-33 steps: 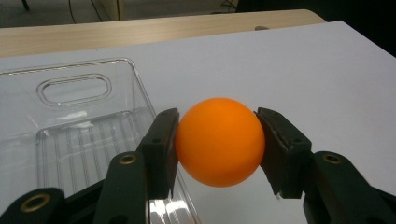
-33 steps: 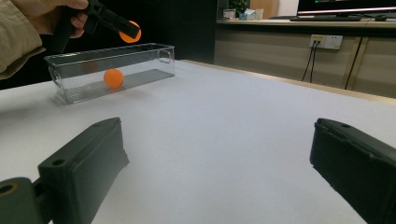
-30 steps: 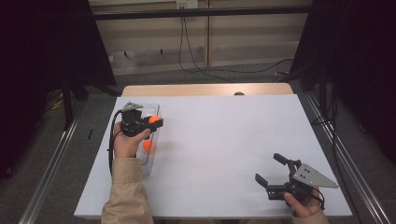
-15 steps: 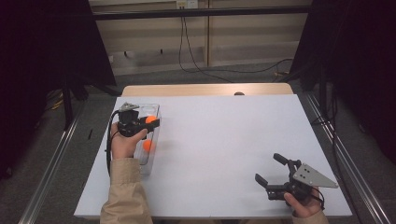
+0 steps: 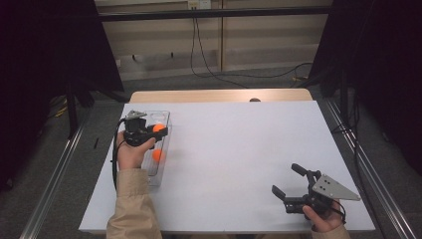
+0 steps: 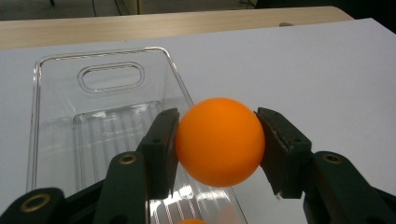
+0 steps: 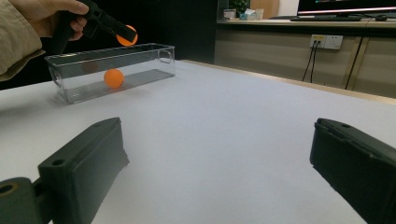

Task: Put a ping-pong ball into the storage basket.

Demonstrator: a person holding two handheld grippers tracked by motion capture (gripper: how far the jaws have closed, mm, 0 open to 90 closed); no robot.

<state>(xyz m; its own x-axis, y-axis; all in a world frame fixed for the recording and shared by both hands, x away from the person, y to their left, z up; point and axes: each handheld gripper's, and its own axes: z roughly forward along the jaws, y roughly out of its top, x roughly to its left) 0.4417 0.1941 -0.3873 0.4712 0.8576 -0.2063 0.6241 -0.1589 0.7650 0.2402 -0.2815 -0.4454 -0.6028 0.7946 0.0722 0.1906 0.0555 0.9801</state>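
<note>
Holding an orange ball point(image 6: 218, 141) clamped in the left gripper point(image 5: 149, 130) above the clear bin point(image 6: 56, 88), far left. We centre it over the bin, lower, then release gently. Right gripper point(image 5: 297, 185) sits wide open, empty, near right.

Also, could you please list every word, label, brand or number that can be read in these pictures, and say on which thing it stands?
None can be read.
The held orange ball, the clear plastic box and the white table carry no print.
The monitor at the back of the right gripper view is too blurred to tell.
</note>
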